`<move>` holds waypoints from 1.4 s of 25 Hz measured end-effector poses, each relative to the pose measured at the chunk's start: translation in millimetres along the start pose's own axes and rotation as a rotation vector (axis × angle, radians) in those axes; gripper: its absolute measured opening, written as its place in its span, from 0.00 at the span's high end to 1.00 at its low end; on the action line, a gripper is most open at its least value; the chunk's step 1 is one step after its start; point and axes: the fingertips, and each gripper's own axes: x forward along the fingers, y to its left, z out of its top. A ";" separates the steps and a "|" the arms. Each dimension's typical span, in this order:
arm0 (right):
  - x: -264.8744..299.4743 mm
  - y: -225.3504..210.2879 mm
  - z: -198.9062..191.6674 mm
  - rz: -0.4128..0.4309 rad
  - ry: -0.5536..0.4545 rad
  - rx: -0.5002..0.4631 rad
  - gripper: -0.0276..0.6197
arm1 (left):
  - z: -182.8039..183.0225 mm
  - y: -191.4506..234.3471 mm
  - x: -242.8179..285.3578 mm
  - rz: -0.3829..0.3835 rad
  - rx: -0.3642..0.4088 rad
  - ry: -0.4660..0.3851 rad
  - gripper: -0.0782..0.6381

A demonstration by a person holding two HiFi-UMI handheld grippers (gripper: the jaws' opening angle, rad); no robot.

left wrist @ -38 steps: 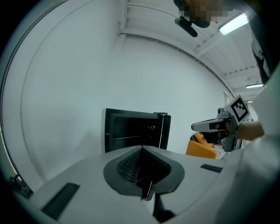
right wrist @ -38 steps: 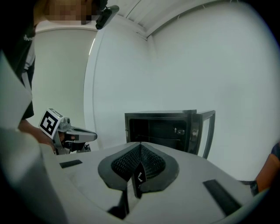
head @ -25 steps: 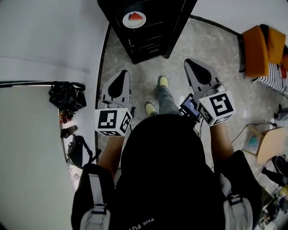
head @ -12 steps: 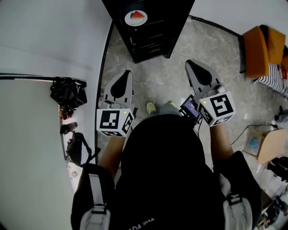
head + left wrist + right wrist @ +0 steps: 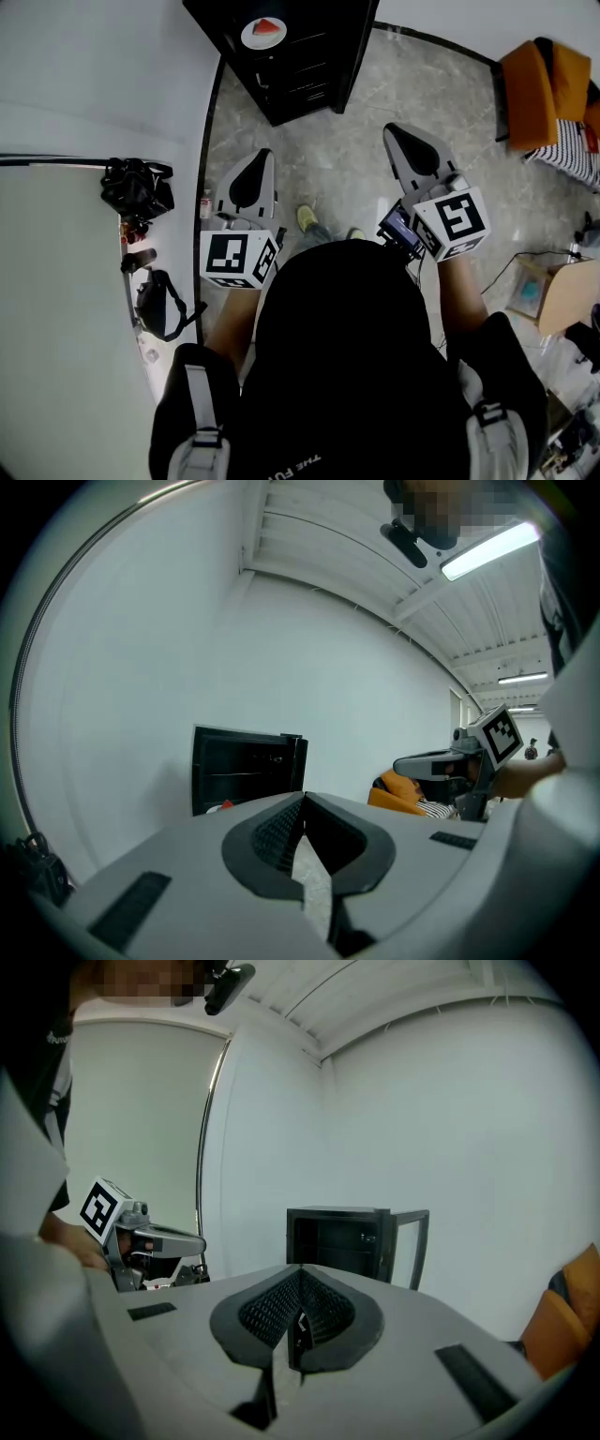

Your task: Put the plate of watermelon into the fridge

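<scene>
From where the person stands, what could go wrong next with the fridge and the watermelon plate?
1. The door of the small black fridge stands open. The left hand-held gripper and the right hand-held gripper are both shut, empty and well short of it, so the white plate of watermelon may warm.
2. Black bags lie on the floor at the person's left: a possible trip hazard.

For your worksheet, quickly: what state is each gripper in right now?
Left gripper: closed, holding nothing.
Right gripper: closed, holding nothing.
</scene>
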 end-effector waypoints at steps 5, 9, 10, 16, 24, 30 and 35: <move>-36.3 -13.7 -4.1 -0.003 -0.039 -0.006 0.94 | 1.0 -41.9 -5.3 -0.010 0.038 0.002 0.88; -72.9 -17.9 -19.5 0.002 0.013 0.023 0.94 | 5.0 -82.8 -9.6 -0.019 0.107 -0.008 0.88; -82.0 -20.7 -20.8 -0.003 0.012 0.022 0.94 | 5.2 -93.7 -10.5 -0.024 0.110 -0.009 0.88; -123.1 -31.0 -27.2 0.001 -0.002 0.024 0.94 | 1.6 -141.2 -18.3 -0.034 0.106 -0.010 0.88; -159.0 -37.3 -37.0 0.011 -0.029 0.025 0.94 | -0.1 -180.9 -29.1 -0.028 0.112 -0.022 0.88; -173.4 -40.7 -42.1 0.029 -0.042 0.022 0.94 | 0.3 -196.9 -35.8 -0.013 0.118 -0.028 0.88; -178.3 -41.0 -45.2 0.032 -0.046 0.026 0.94 | -0.7 -201.0 -38.8 -0.008 0.123 -0.032 0.88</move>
